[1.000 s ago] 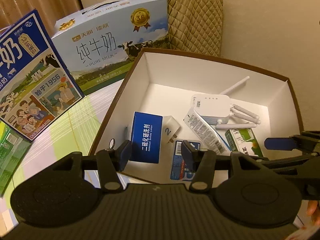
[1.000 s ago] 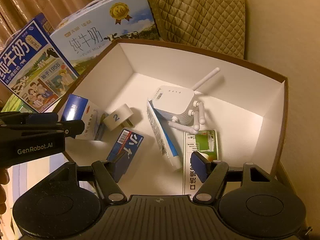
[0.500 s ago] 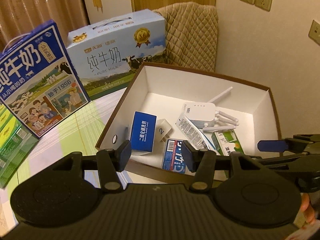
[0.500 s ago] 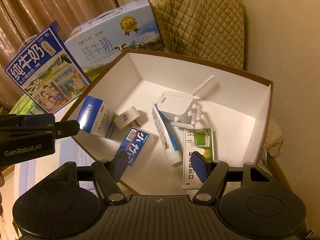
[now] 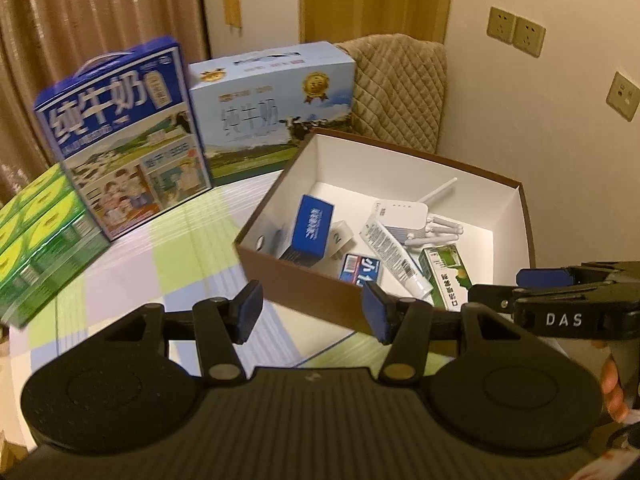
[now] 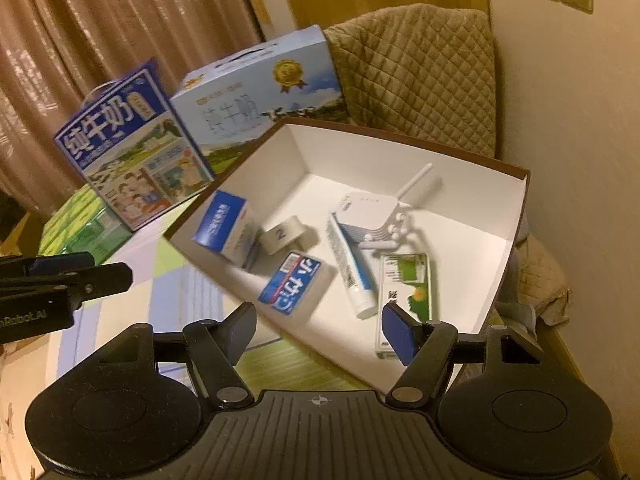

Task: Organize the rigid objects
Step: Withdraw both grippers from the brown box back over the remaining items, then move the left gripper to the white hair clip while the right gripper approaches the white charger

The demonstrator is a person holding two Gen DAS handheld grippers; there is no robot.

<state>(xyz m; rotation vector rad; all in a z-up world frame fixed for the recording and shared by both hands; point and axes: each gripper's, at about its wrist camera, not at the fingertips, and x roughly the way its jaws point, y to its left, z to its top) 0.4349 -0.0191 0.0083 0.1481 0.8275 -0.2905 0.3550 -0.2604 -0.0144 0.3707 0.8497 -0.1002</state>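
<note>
A brown box with white inside [image 5: 304, 288] [image 6: 472, 248] sits on the table. In it lie a blue carton [image 5: 314, 226] [image 6: 220, 220], a white plug marked 2 [image 5: 342, 238] [image 6: 282, 234], a small blue pack [image 5: 362, 272] [image 6: 290, 284], a toothpaste tube [image 5: 394, 256] [image 6: 350, 268], a white router with antennas [image 5: 404, 214] [image 6: 372, 212] and a green-white carton [image 5: 446, 274] [image 6: 404, 284]. My left gripper [image 5: 312, 312] is open and empty, in front of the box's near wall. My right gripper [image 6: 318, 328] is open and empty, above the box's near edge.
Two large milk cartons [image 5: 120, 136] [image 5: 272, 108] stand behind the box on the checked tablecloth [image 5: 168, 268]. A green pack [image 5: 36, 240] lies at the left. A quilted chair back [image 5: 400, 88] and a wall with sockets [image 5: 516, 32] are behind.
Both grippers have pulled back and up from the box, which now looks smaller and farther. Both stay open and empty. The items in the box have not moved.
</note>
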